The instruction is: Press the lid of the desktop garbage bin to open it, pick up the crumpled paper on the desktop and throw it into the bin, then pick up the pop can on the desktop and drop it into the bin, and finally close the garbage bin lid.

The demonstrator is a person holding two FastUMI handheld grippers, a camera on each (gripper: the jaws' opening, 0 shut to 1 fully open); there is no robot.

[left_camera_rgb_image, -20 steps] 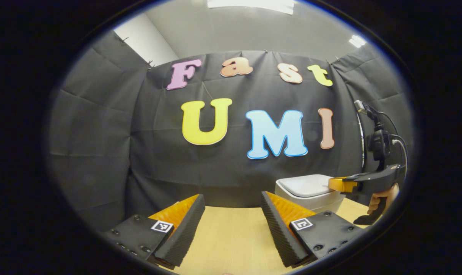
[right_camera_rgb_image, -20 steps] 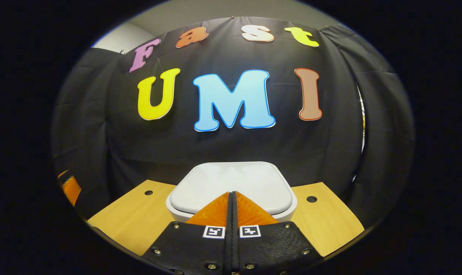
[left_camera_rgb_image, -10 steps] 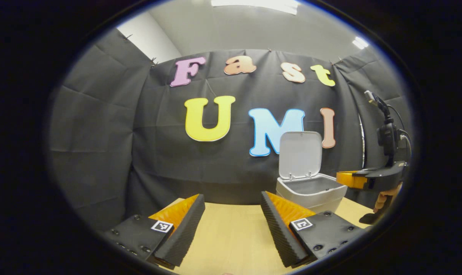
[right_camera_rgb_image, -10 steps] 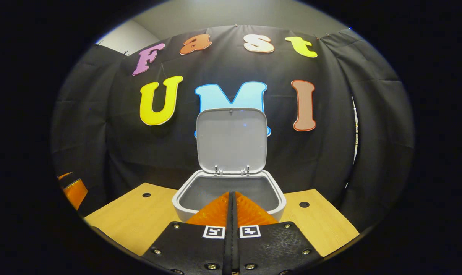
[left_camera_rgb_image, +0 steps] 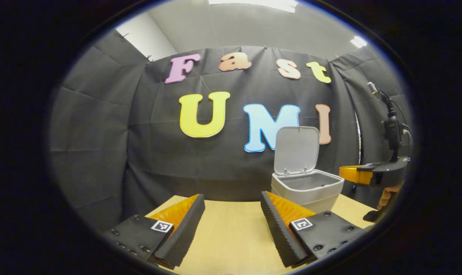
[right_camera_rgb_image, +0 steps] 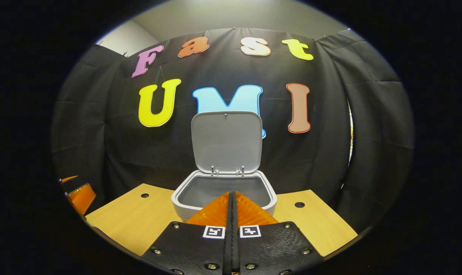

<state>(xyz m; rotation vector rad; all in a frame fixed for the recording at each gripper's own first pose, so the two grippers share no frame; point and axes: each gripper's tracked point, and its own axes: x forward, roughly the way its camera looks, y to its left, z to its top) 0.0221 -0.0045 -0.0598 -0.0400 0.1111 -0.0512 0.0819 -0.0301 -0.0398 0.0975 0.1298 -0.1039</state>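
Nearest: my right gripper [right_camera_rgb_image: 232,196], fingers pressed together, empty; my left gripper [left_camera_rgb_image: 231,214], spread wide, empty. Beyond: garbage bin [right_camera_rgb_image: 224,191] at the desktop's [right_camera_rgb_image: 139,221] far edge, lid [right_camera_rgb_image: 226,141] upright. Opening judged complete; next, locate the crumpled paper.

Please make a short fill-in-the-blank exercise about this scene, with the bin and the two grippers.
1. The lid of the garbage bin stands ____.
2. The jaws of the right gripper are ____.
3. The jaws of the left gripper are ____.
4. The bin rests on a wooden ____.

Missing words: open; shut; open; table
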